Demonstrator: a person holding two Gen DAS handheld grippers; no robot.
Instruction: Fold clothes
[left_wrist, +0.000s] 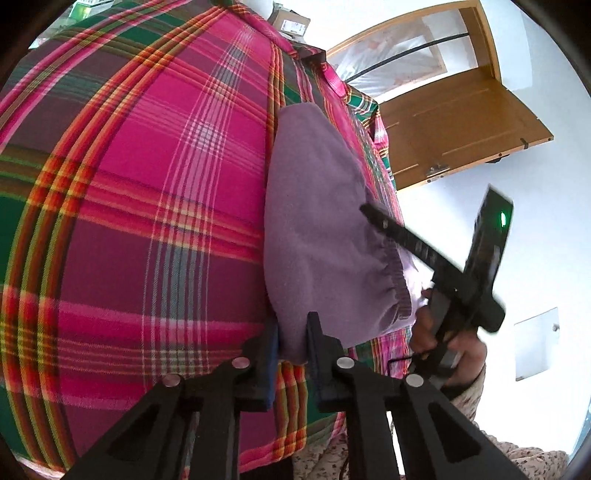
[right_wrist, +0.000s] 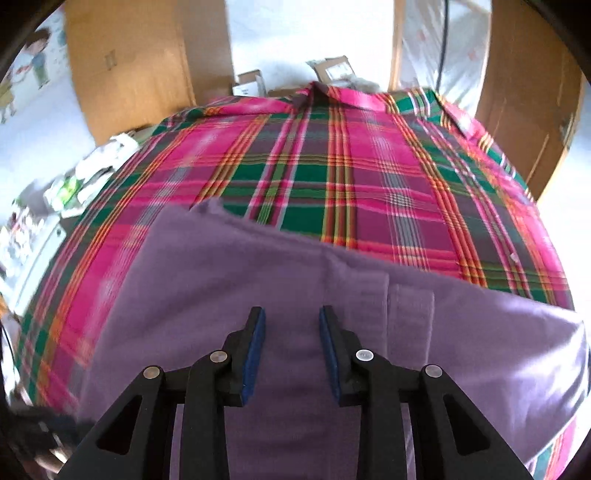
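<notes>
- Item: purple garment (right_wrist: 280, 280), soft fleece-like knit with an elastic gathered hem (left_wrist: 384, 273); lies on the plaid cover (left_wrist: 147, 184), along the cover's edge nearest the wooden door (left_wrist: 461, 125).
- Handling, judged: light, limp, not slippery, not fragile; will sag and crease wherever unsupported. Best taken at a doubled edge or the gathered hem, where the cloth is thickest.
- Orientation: in the left wrist view its long axis follows the cover's door-side edge, the gathered hem at the near end.
- Left gripper (left_wrist: 291, 354): fingers parted, a corner of the garment between them; whether it is pinched cannot be told.
- Right gripper (right_wrist: 291, 343): released, jaws apart over the garment, nothing held.
</notes>
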